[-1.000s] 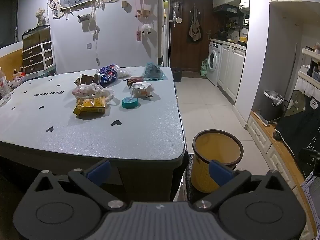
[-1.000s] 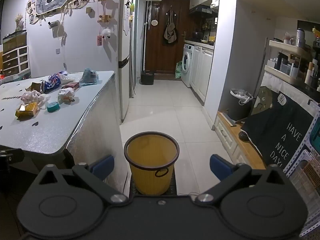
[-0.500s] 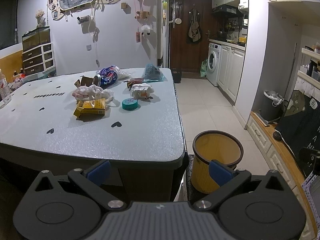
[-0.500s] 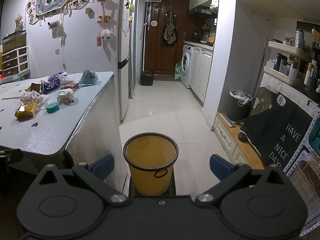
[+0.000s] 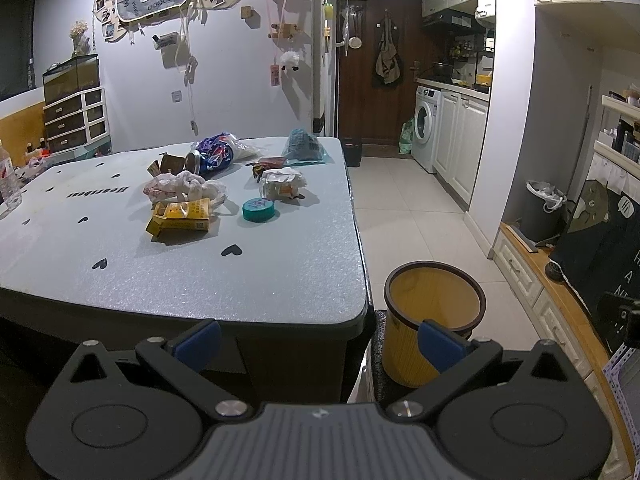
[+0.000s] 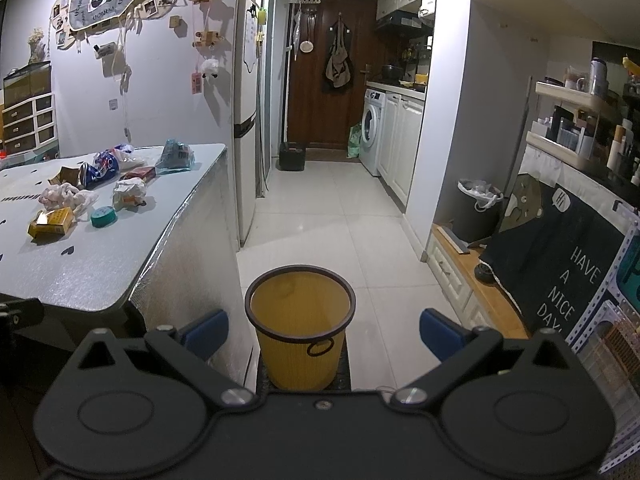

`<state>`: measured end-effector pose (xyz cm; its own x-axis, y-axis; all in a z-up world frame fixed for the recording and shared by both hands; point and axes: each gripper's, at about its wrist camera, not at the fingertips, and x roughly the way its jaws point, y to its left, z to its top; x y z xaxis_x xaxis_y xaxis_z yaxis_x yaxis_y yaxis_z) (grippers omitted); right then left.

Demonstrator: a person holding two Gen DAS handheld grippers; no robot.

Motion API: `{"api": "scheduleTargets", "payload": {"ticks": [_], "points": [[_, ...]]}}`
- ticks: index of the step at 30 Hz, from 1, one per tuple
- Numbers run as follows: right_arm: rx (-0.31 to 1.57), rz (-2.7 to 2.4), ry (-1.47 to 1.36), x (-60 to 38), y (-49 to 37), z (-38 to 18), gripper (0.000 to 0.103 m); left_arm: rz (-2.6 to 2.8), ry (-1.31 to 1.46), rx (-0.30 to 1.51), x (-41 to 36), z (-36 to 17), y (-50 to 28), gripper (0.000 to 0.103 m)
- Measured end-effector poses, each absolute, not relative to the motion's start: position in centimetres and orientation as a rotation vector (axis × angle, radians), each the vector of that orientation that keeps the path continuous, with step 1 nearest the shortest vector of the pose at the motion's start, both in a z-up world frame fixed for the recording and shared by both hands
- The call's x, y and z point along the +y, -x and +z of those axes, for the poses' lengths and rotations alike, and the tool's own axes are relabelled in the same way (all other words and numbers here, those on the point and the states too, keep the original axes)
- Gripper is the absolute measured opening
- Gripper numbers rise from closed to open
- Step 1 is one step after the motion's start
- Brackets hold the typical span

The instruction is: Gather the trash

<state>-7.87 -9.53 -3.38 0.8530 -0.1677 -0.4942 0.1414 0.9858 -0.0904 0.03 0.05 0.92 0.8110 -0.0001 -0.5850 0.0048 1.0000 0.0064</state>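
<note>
Right wrist: round ribbed yellow bin (image 6: pixel 300 332)

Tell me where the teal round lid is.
In the left wrist view, the teal lid lies on the table, between the yellow box and the crumpled wrapper.

Crumpled wrappers (image 5: pixel 185 189), yellow carton (image 5: pixel 179 220), teal lid (image 5: pixel 259 210) — scattered on table; yellow bin (image 6: pixel 300 322) — upright, floor.
</note>
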Motion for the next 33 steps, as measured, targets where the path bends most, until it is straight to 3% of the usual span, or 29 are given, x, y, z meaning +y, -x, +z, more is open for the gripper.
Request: {"api": "scheduleTargets", "payload": {"ticks": [33], "points": [[0.522, -0.168, 0.048, -9.60, 7.85, -3.37, 0.103, -0.004, -0.014, 0.617, -0.36, 0.55, 0.10, 0.103]]}}
